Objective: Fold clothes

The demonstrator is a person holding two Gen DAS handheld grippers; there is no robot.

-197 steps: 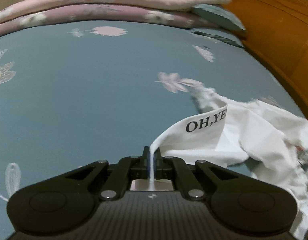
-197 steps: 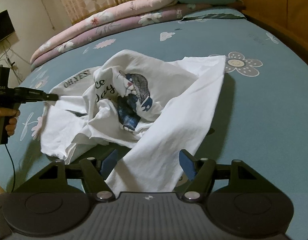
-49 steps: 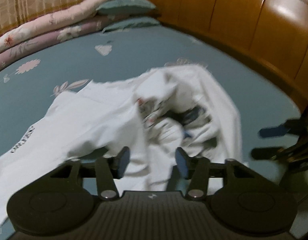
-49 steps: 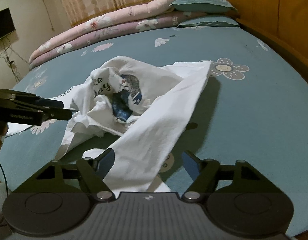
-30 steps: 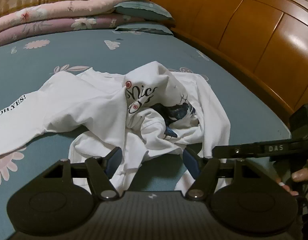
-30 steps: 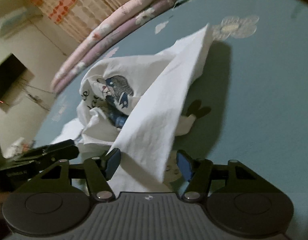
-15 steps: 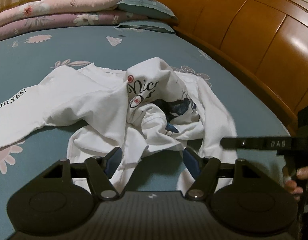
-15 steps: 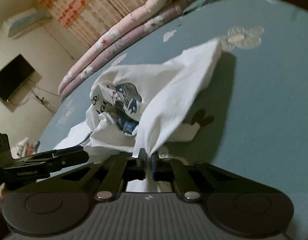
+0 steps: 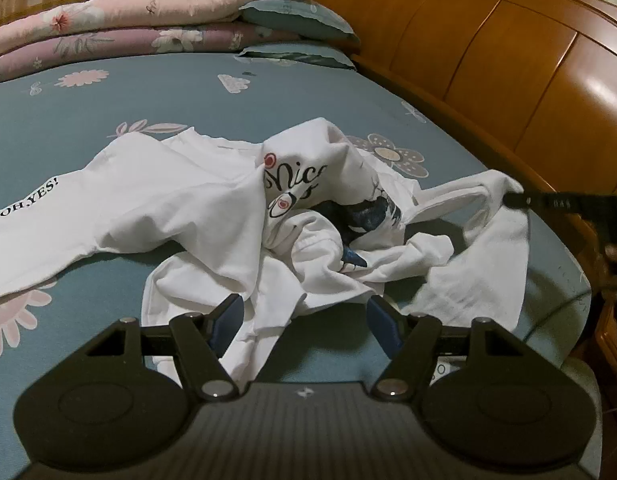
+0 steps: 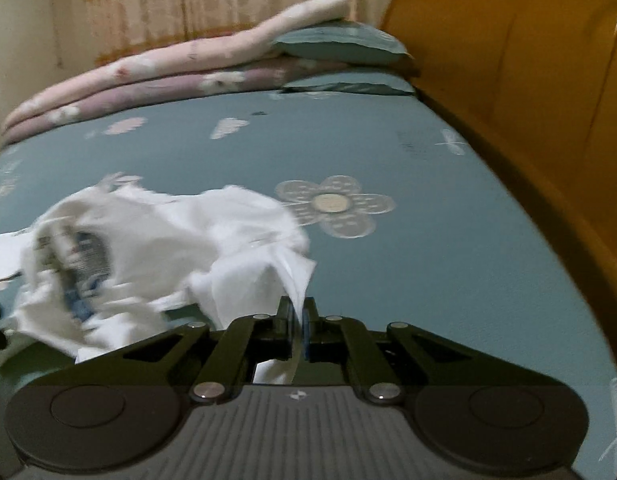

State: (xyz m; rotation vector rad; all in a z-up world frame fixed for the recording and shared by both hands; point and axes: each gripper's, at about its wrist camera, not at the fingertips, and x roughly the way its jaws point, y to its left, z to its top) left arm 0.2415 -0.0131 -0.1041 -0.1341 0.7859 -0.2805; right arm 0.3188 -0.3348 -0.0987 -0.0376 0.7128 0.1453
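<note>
White T-shirt [image 9: 196,208] lies crumpled mid-bed on the teal sheet [image 9: 308,96], printed side bunched inward. Left wrist view: left gripper [image 9: 304,320] released, jaws wide over the near hem, likely awaiting a corner. Right gripper's tip at 3 o'clock pulls an edge taut.

Right wrist view: right gripper [image 10: 296,326] clenched on a shirt edge, probably lifting it to spread the heap lying toward 9 o'clock.

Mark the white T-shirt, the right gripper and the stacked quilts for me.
white T-shirt [image 9: 156,196]: left wrist view, on its flat back panel.
right gripper [image 10: 295,320]: right wrist view, between fingers pinching cloth.
stacked quilts [image 9: 120,28]: left wrist view, pink top layer.
</note>
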